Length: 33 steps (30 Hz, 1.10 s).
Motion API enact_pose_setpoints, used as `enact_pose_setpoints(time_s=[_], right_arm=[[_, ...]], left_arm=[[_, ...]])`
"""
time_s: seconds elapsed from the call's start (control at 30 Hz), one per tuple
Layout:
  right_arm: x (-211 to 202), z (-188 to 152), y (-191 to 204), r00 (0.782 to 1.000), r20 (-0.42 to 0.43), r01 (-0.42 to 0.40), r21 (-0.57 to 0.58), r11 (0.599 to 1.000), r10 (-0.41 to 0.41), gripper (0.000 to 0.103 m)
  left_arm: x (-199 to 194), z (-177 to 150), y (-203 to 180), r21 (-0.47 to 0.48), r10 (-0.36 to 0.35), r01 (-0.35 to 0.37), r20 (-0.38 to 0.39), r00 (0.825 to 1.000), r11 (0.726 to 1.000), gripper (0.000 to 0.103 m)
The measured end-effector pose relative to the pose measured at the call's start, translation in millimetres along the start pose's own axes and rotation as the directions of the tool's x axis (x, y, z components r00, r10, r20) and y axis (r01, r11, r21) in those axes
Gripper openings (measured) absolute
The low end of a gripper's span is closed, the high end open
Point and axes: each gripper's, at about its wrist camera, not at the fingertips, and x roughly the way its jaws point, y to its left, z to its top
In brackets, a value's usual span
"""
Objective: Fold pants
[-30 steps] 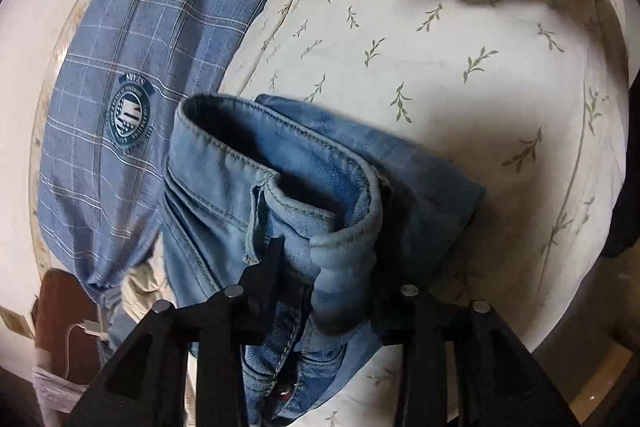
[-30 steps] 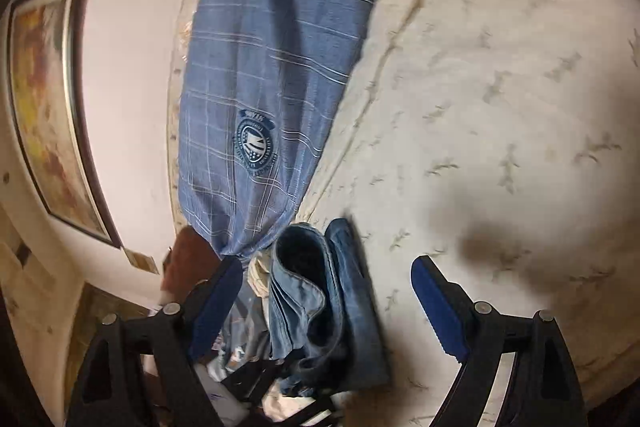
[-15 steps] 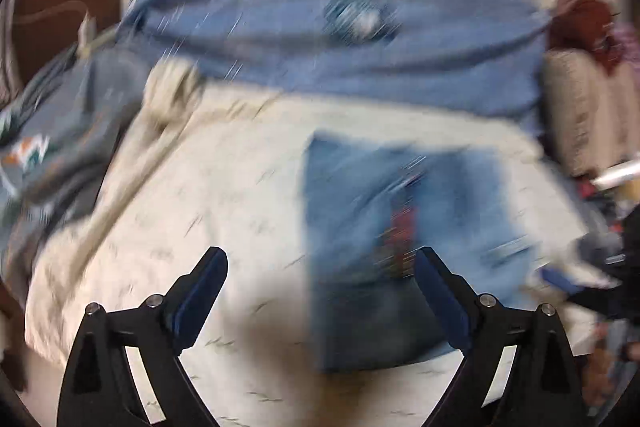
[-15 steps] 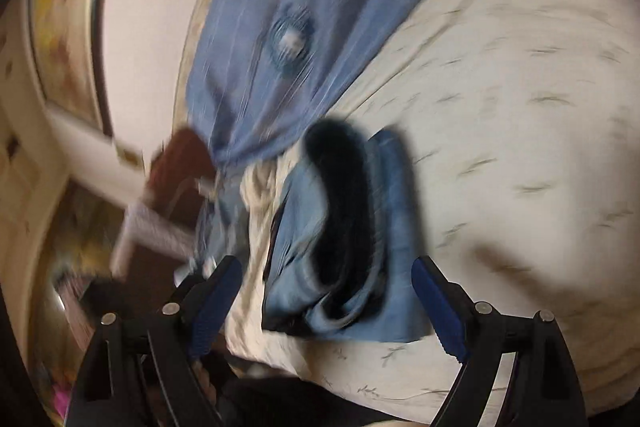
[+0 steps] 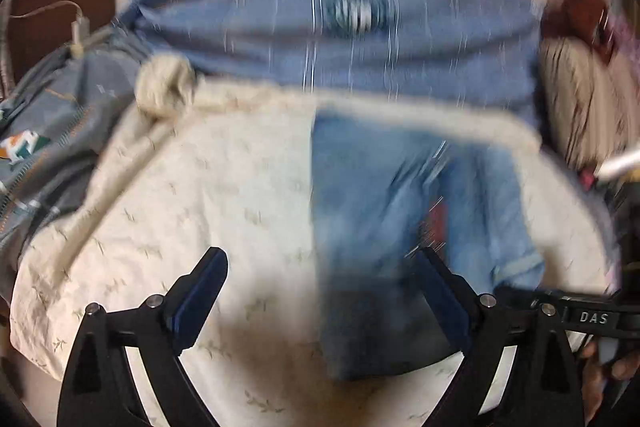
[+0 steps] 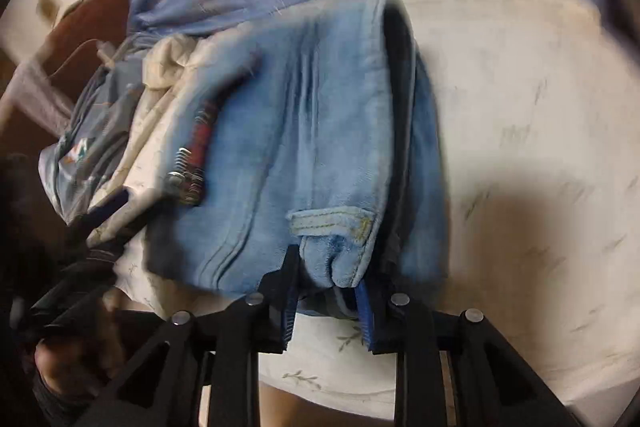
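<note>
Right gripper (image 6: 326, 291) jaws closing on waistband edge of folded jeans (image 6: 312, 131). Left gripper (image 5: 320, 291) wide, empty, above floral bedsheet (image 5: 200, 187).

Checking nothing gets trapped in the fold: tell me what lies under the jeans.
The folded jeans lie on the cream leaf-print cover, which shows along their sides. Whatever sits directly beneath the denim is covered. The right gripper is closing on their near edge.
</note>
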Motion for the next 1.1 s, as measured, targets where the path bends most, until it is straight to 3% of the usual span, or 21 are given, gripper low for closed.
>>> enact_pose_setpoints(time_s=[0.03,0.1,0.2,0.3,0.37,0.4,0.43,0.5,0.53,0.57,0.6,0.63,0.7,0.77,0.8,0.83,0.9,1.0,1.03,1.07,1.1], right_arm=[[-3,2,-5,0.999,0.004,-0.042,0.036,0.998,0.042,0.041],[-8,5,-8,0.996,-0.011,-0.084,0.053,0.995,0.085,0.055],[-36,12,-2,0.998,0.062,0.003,0.030,1.000,-0.005,0.057],[-79,28,12,0.980,0.201,-0.003,0.030,1.000,-0.003,0.058],[-87,49,31,0.972,0.218,-0.085,-0.004,0.996,0.084,0.067],[-83,59,40,0.970,0.195,-0.145,-0.024,0.989,0.147,0.078],[-69,75,51,0.962,0.147,-0.225,-0.039,0.974,0.229,0.080],[-36,95,57,0.962,0.069,-0.264,-0.016,0.964,0.265,0.080],[-11,104,50,0.975,0.020,-0.220,0.017,0.975,0.220,0.080],[21,105,30,0.991,-0.059,-0.115,0.079,0.990,0.119,0.080],[49,103,8,0.986,-0.132,-0.076,0.161,0.984,0.098,0.075],[59,100,-10,0.985,-0.112,-0.106,0.235,0.966,0.135,0.072],[45,100,-17,0.980,-0.060,-0.170,0.266,0.949,0.192,0.072],[48,99,-14,0.979,-0.084,-0.163,0.221,0.962,0.185,0.072],[49,99,-15,0.978,-0.084,-0.171,0.220,0.960,0.193,0.072],[50,99,-18,0.975,-0.079,-0.184,0.235,0.954,0.208,0.072],[52,102,-21,0.969,-0.076,-0.209,0.258,0.943,0.235,0.072],[48,102,-21,0.963,-0.082,-0.231,0.249,0.941,0.258,0.072],[47,100,-22,0.961,-0.080,-0.236,0.246,0.940,0.263,0.072],[46,100,-23,0.961,-0.076,-0.242,0.246,0.939,0.268,0.072],[45,101,-23,0.960,-0.073,-0.246,0.245,0.938,0.271,0.072]], left_arm=[[5,-1,-7,0.050,0.047,-0.047,0.001,0.999,0.998,0.094],[45,-18,-28,0.216,0.141,-0.103,-0.169,0.975,0.971,0.092],[43,-28,-30,0.202,0.141,-0.116,-0.115,0.983,0.973,0.092],[43,-29,-34,0.228,0.146,-0.119,-0.104,0.984,0.966,0.092],[43,-29,-33,0.218,0.136,-0.111,-0.104,0.985,0.970,0.092],[44,-29,-32,0.214,0.131,-0.107,-0.105,0.986,0.971,0.092],[42,-30,-30,0.204,0.120,-0.097,-0.106,0.987,0.974,0.092],[43,-27,-22,0.176,0.091,-0.071,-0.112,0.990,0.982,0.092],[41,-26,-15,0.138,0.051,-0.035,-0.117,0.992,0.990,0.092],[35,-22,-6,0.086,-0.008,0.018,-0.115,0.993,0.996,0.092],[27,-19,4,0.027,-0.061,0.064,-0.100,0.993,0.998,0.092],[16,-15,20,-0.055,-0.109,0.106,-0.058,0.992,0.993,0.092],[3,-11,61,-0.245,-0.149,0.150,0.024,0.989,0.958,0.094],[24,-15,88,-0.426,-0.282,0.232,-0.056,0.958,0.874,0.092],[35,-21,93,-0.501,-0.374,0.287,-0.081,0.924,0.816,0.092],[45,-29,90,-0.551,-0.480,0.351,-0.104,0.871,0.757,0.092],[53,-33,74,-0.536,-0.542,0.390,-0.156,0.826,0.749,0.092],[67,-41,60,-0.541,-0.536,0.357,-0.215,0.816,0.762,0.092],[67,-43,62,-0.560,-0.538,0.356,-0.197,0.820,0.748,0.092],[67,-42,63,-0.584,-0.555,0.363,-0.185,0.811,0.726,0.092],[68,-42,62,-0.603,-0.600,0.397,-0.175,0.780,0.692,0.074]])
